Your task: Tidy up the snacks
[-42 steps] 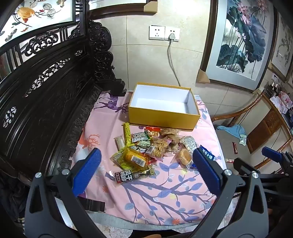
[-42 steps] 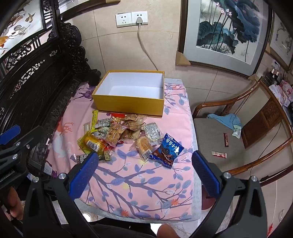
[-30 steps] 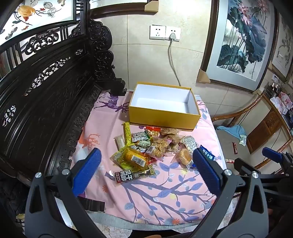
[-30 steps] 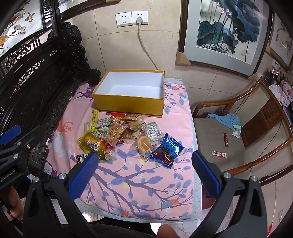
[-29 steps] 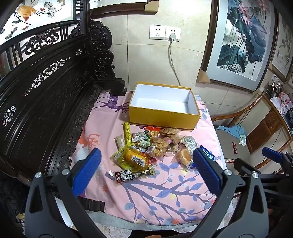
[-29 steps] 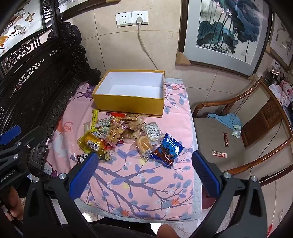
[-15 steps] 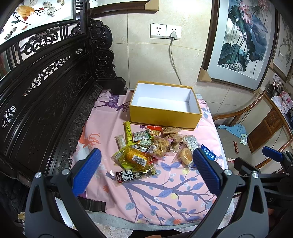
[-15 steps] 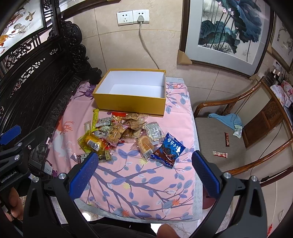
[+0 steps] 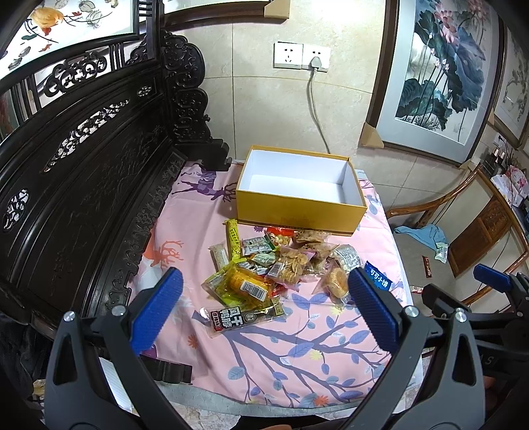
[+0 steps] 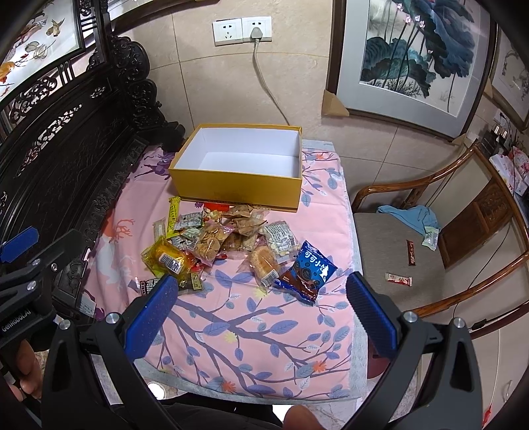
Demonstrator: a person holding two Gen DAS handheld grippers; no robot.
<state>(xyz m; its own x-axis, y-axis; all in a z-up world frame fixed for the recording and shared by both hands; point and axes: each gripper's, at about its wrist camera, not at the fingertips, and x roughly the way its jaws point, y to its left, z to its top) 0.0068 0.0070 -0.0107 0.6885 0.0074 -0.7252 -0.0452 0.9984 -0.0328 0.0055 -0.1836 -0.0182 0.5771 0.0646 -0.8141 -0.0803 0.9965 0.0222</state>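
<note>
Snacks (image 9: 281,264) ahead of both tongs | left tongs (image 9: 264,309) spread | right tongs (image 10: 261,311) spread

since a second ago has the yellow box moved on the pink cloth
No. The yellow box sits at the same spot on the pink cloth, its far edge below the wall socket; only the camera crept.

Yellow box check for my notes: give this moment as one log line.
left gripper open | right gripper open | yellow box empty | snacks on cloth

Glossy plastic snack wrappers (image 9: 264,264) lie on a matt printed cloth (image 10: 264,330) beside a smooth yellow cardboard box (image 10: 238,185); carved dark wood (image 9: 82,198) gleams along the table's left edge.
</note>
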